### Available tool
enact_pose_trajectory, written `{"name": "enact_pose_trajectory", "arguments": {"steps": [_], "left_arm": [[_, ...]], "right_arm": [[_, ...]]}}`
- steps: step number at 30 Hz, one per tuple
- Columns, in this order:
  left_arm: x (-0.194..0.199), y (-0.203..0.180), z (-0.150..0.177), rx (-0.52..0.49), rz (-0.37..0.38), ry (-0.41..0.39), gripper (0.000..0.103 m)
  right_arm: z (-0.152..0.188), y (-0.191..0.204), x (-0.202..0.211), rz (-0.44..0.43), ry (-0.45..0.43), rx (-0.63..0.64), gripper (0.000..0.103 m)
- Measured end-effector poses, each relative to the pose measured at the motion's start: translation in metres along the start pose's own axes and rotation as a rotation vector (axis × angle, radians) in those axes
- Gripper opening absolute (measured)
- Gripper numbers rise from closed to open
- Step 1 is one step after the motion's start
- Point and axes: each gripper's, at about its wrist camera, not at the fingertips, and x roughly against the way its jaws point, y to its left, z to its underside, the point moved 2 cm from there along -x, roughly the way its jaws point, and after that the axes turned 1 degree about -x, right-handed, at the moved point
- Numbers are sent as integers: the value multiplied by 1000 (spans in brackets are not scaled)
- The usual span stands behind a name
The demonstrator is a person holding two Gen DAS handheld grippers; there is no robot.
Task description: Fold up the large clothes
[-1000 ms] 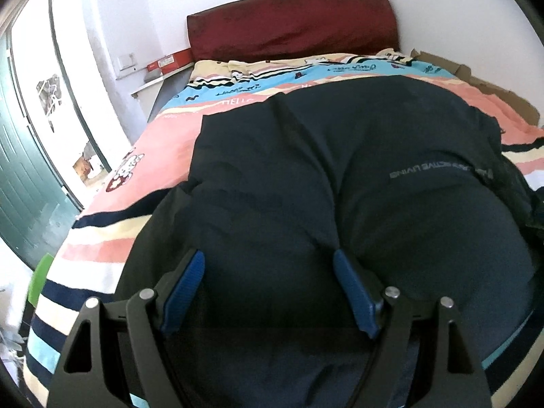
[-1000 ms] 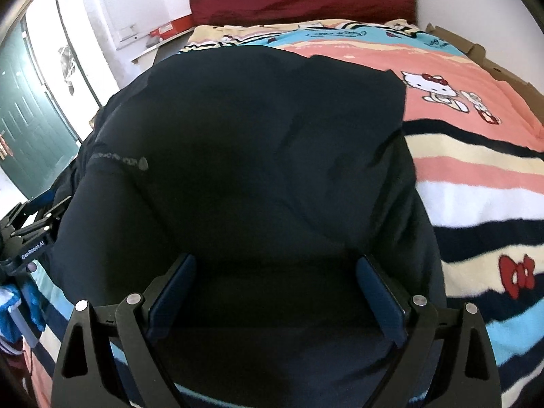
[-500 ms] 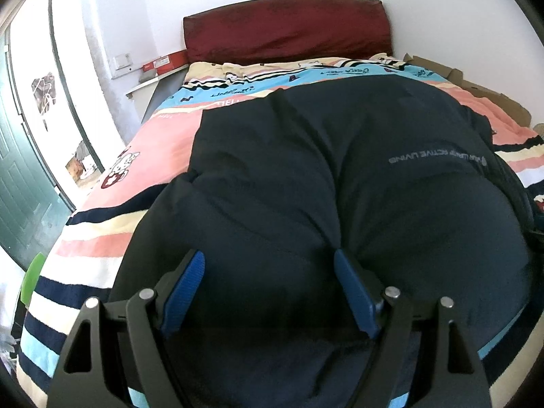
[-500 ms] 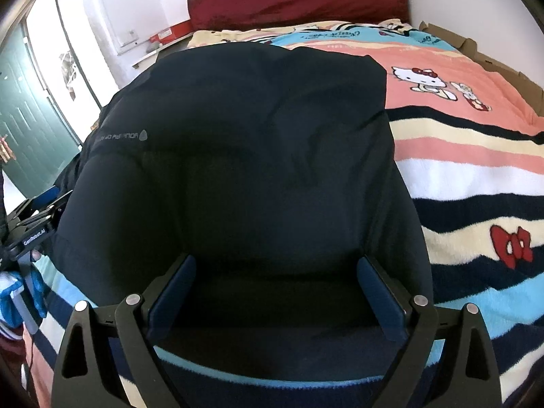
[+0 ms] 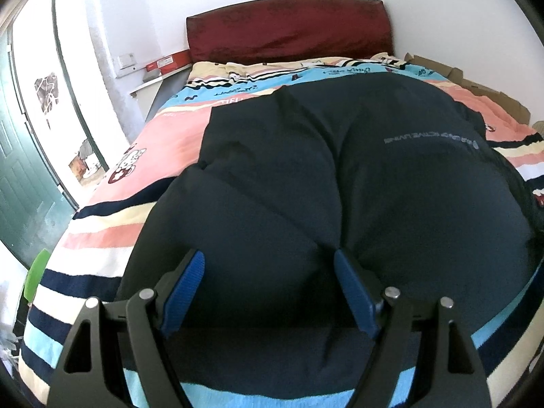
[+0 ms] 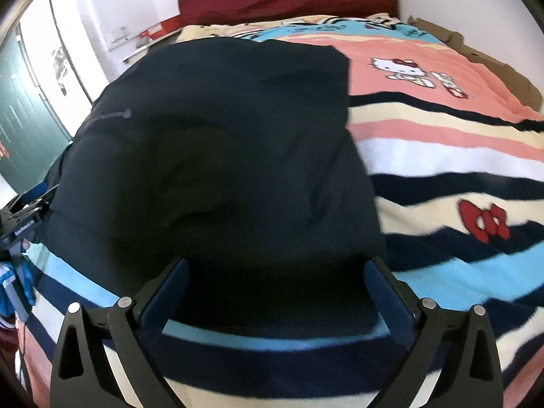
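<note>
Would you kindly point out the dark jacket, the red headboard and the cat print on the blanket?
dark jacket (image 5: 289, 187): left wrist view, its middle panel.
red headboard (image 5: 289, 30): left wrist view, its front face.
cat print (image 6: 401, 68): right wrist view, the cat's head.

navy jacket (image 5: 340, 187), striped pink blanket (image 6: 442, 142).

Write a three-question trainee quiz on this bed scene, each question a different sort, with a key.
1. True or false: the dark jacket hangs from a hook.
2. The headboard is: A green, B dark red, C white.
3. Fill in: the cartoon cat is printed on a ___ band of the striped blanket.

The right gripper is opening, jacket hem between its fingers; the left gripper stands open over the jacket.

Key: 1 false; 2 B; 3 pink.
</note>
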Motion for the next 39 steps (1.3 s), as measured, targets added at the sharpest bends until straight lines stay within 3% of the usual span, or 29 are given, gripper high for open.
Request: {"name": "enact_pose_trajectory", "arguments": {"steps": [8,17,24,29,36,39], "left_arm": [[18,4,4,7,22,-20,78],[56,45,9,66,51,-51,78],[54,88,-11,149,138,-31,78],[6,121,-31,228,309,109,78],[-57,141,-42,320,529,248,78],[-83,143,-34,306,493,312,78]], "right_arm": [[2,-26,29,-1,-56,-80,101],[-8,-49,60,6,-116,-117,102],[-24,-62,46,-48,-81,-170,102],[-44,-70,7,-143,1,-237,103],[-61,-76,-50,-245,131,-272,103],[-63,-82,-71,-292,178,-307,102]]}}
